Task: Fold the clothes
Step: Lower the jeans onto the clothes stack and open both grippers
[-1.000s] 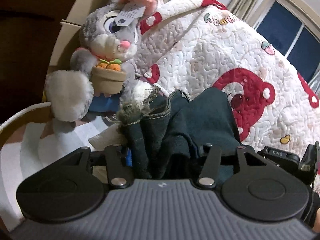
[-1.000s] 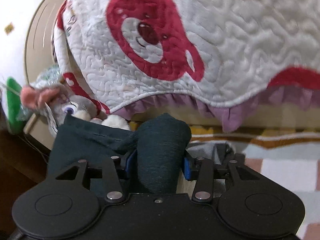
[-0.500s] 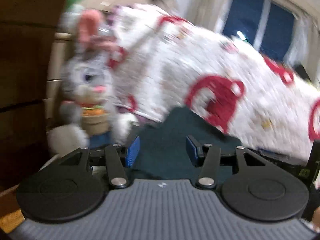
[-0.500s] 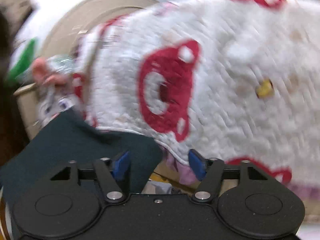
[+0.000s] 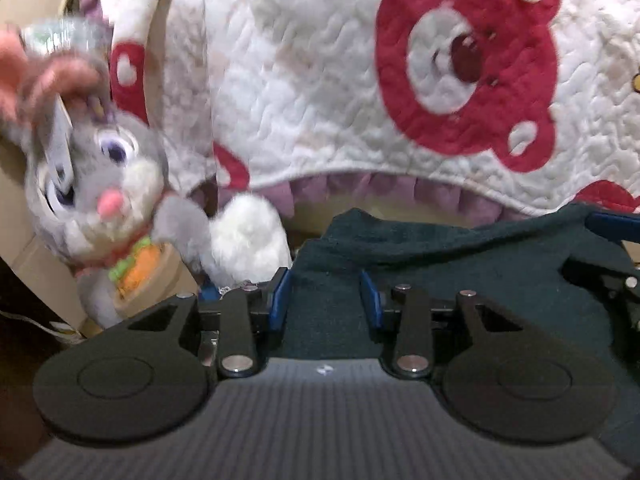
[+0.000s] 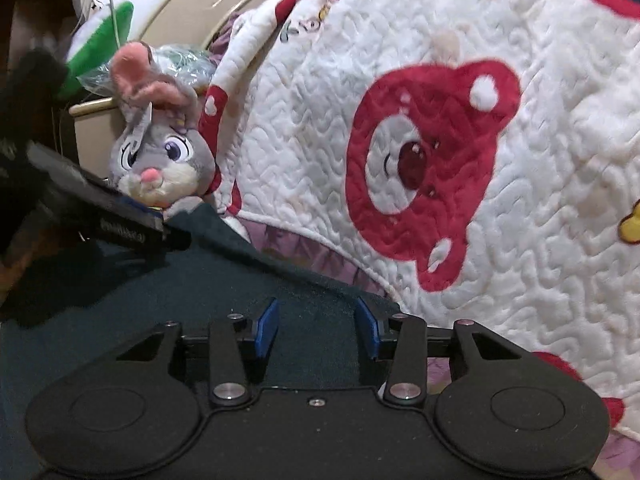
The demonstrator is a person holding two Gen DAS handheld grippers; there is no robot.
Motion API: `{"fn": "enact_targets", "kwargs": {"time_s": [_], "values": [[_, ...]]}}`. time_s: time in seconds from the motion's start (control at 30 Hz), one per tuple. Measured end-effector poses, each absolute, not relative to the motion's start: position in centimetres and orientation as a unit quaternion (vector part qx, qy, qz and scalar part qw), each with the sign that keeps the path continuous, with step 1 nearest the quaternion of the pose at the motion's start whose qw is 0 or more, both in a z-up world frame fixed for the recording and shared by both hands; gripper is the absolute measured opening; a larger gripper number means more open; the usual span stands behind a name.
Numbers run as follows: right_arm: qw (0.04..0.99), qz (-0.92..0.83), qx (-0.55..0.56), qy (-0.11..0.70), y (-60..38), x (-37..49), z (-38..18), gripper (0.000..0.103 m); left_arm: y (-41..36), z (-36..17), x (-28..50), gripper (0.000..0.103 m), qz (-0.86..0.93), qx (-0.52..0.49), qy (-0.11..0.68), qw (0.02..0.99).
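At the left of both views we see a grey plush rabbit with pink ears, holding an orange carrot. A white quilt printed with red bears fills the right, its purple frill along the lower edge.

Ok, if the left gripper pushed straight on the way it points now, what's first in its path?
Probably the dark green garment, already between the left gripper's closing jaws. Beyond it, likely the quilt's purple frill; depth is unclear.
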State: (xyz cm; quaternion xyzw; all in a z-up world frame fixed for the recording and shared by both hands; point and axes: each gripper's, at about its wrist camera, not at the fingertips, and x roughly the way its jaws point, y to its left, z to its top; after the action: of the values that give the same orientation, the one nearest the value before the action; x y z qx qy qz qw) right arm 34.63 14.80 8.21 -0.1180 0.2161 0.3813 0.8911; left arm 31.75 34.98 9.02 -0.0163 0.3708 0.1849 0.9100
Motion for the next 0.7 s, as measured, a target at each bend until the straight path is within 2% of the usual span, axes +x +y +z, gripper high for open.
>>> {"fn": "enact_targets", "kwargs": {"time_s": [0.13, 0.37, 0.43, 0.5, 0.6, 0.7], "values": [[0.886, 0.389, -0.112, 0.225, 15.5, 35.1, 7.3, 0.048, 37.3, 7.3, 30.9, 0.037, 0.173, -0.074, 0.350, 0.918], [0.880, 0.391, -0.086, 0.254, 15.5, 35.8, 7.3, 0.049, 37.0, 8.0, 29.1, 0.042, 0.188, -0.090, 0.331, 0.920], [0.878, 0.395, -0.074, 0.261, 14.6, 35.8, 7.8, 0.049, 36.6, 9.2, 27.5, 0.055, 0.191, -0.103, 0.319, 0.923], [0.875, 0.403, -0.057, 0.262, 13.3, 35.5, 8.4, 0.053, 36.3, 10.1, 25.3, 0.064, 0.200, -0.115, 0.308, 0.923], [0.871, 0.417, -0.023, 0.257, 11.6, 34.7, 9.0, 0.062, 35.0, 10.9, 22.4, 0.069, 0.217, -0.111, 0.305, 0.921], [0.868, 0.427, -0.010, 0.253, 10.5, 33.6, 9.3, 0.063, 33.3, 10.6, 20.1, 0.073, 0.235, -0.105, 0.314, 0.914]]}}
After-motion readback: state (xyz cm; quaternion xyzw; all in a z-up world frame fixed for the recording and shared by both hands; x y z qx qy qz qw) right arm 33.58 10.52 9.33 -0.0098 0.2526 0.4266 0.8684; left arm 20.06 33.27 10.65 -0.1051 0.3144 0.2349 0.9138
